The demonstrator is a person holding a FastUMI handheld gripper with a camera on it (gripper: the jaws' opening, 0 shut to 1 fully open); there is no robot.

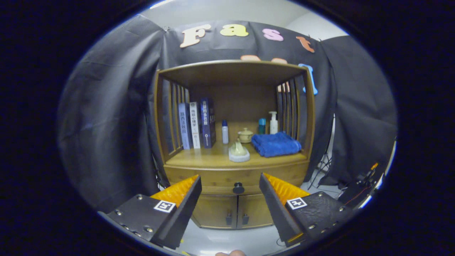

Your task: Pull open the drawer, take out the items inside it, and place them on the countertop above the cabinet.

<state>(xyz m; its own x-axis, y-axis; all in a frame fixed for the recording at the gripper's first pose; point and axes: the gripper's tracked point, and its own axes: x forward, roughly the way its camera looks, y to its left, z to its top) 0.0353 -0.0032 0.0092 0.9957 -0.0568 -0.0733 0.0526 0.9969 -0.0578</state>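
Squarely, the gripper hung spread before the closed wooden drawer, its round dark knob between the fingers, seemingly lined up for a grasp.

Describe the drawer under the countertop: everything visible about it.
The drawer is a wide, shallow wooden front with a gently bowed face, in the same honey-brown wood as the cabinet. It sits fully closed, flush beneath the countertop and above the two lower doors. A single dark round knob projects from its centre. The gripper is open, its fingers apart with the knob showing between them; nothing touches the drawer.
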